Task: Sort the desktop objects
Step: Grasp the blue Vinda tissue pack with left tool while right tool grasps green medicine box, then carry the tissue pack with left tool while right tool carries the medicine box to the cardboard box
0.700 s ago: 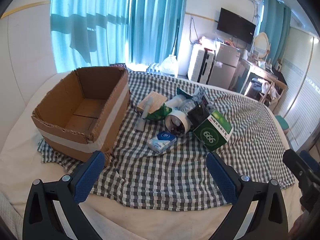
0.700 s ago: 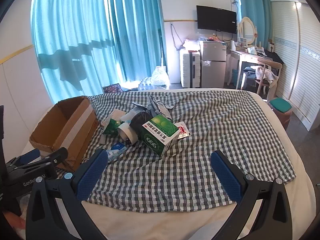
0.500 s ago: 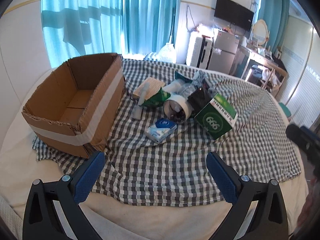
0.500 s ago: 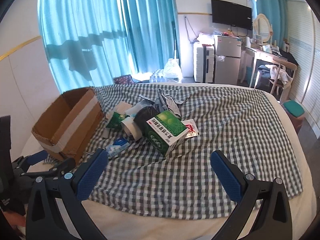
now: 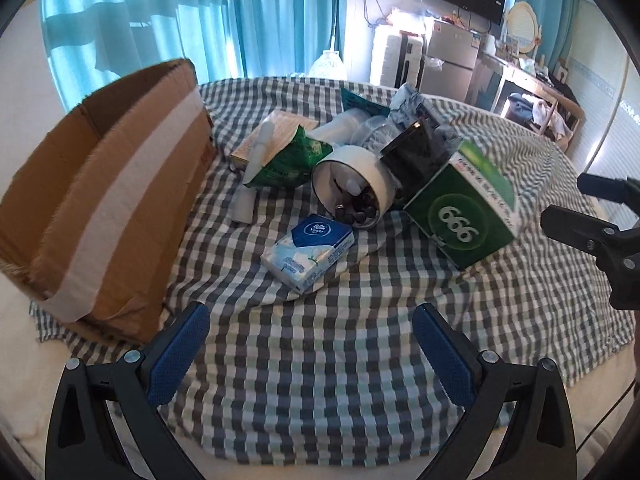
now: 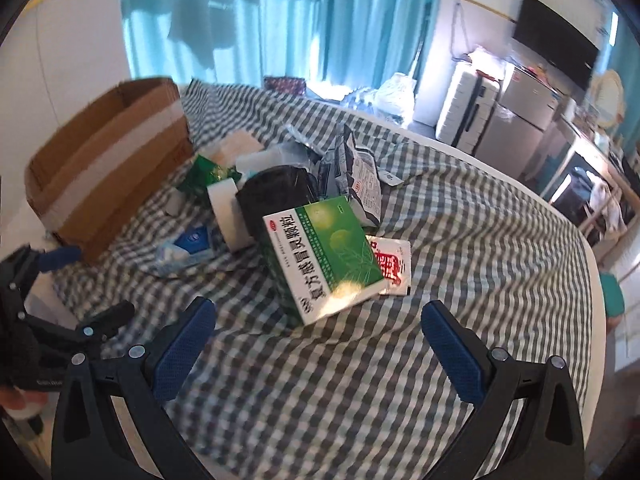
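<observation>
Both the left gripper (image 5: 307,340) and right gripper (image 6: 318,334) stand fully open, fingers empty, above the checked cloth (image 5: 320,360) near the green box (image 6: 320,256).

black gripper (image 5: 311,354) frames, silver screws, blue textured fingers (image 5: 178,354), apparently ribbed.

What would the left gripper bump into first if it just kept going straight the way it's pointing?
Probably the blue tissue pack: it lies nearest, centred ahead of the open left gripper, with bare checked cloth before it. Depth is uncertain.
</observation>
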A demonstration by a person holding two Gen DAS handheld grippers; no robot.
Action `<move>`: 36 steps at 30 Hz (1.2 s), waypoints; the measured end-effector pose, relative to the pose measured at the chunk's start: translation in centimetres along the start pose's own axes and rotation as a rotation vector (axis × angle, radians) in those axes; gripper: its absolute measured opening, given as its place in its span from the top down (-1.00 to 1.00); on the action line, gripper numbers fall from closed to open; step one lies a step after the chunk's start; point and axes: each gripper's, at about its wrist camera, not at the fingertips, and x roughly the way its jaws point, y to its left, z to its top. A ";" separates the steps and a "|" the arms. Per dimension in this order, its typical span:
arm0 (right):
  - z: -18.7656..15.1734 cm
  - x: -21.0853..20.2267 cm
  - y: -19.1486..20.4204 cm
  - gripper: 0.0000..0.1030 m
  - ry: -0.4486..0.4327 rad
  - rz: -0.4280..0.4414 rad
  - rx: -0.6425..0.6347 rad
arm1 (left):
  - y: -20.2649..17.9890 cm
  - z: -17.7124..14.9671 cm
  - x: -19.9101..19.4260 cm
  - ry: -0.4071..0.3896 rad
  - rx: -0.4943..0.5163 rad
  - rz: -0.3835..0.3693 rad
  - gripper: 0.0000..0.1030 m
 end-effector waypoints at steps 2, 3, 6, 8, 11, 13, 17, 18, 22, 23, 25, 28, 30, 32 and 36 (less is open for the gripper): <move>0.6 1.9 -0.3 -0.99 0.027 0.017 -0.043 | 0.3 0.5 1.8 0.020 -0.005 0.007 -1.00; 0.8 2.8 -0.4 -1.00 0.048 0.028 -0.058 | 0.4 0.8 2.7 0.027 -0.007 0.011 -1.00; 1.4 5.8 -0.5 -0.99 0.090 0.071 -0.100 | 0.6 1.6 5.4 0.049 0.004 0.015 -1.00; 1.6 7.5 -0.4 -0.99 0.112 0.078 -0.117 | 0.9 2.2 7.0 0.068 0.003 0.015 -1.00; 1.9 9.2 -0.7 -0.99 0.111 0.050 -0.116 | 1.3 2.8 8.9 0.089 0.007 -0.004 -1.00; 2.2 10.4 -1.0 -0.95 0.133 0.094 -0.083 | 1.6 3.2 10.5 0.131 0.015 -0.035 -1.00; 2.3 11.7 -1.1 -0.71 0.173 0.115 -0.049 | 2.2 3.5 12.8 0.193 0.012 -0.070 -1.00; 2.2 11.5 -0.9 -0.69 0.170 0.103 -0.046 | 2.1 3.5 12.9 0.192 0.023 -0.070 -1.00; 1.6 10.6 -0.2 -0.65 0.194 0.065 -0.003 | 1.6 3.4 12.9 0.204 0.061 -0.054 -0.96; 1.5 10.1 -0.2 -0.65 0.193 0.055 0.017 | 1.6 3.4 12.8 0.196 0.062 -0.058 -0.78; 0.7 9.0 -0.2 -0.62 0.188 0.045 0.046 | 1.2 3.3 12.0 0.181 0.072 -0.084 -0.39; -0.4 7.2 -0.1 -0.60 0.175 0.045 0.090 | 0.4 3.1 10.9 0.185 0.106 -0.092 -0.18; -1.2 6.3 -0.2 -0.59 0.173 0.067 0.136 | 0.6 2.8 10.1 0.192 0.089 -0.111 -0.16; -2.0 5.4 0.0 -0.59 0.184 0.065 0.166 | 0.9 2.6 8.8 0.185 0.066 -0.123 -0.16; -4.0 3.2 0.4 -0.59 0.176 0.068 0.217 | 1.8 2.2 5.6 0.164 0.038 -0.134 -0.16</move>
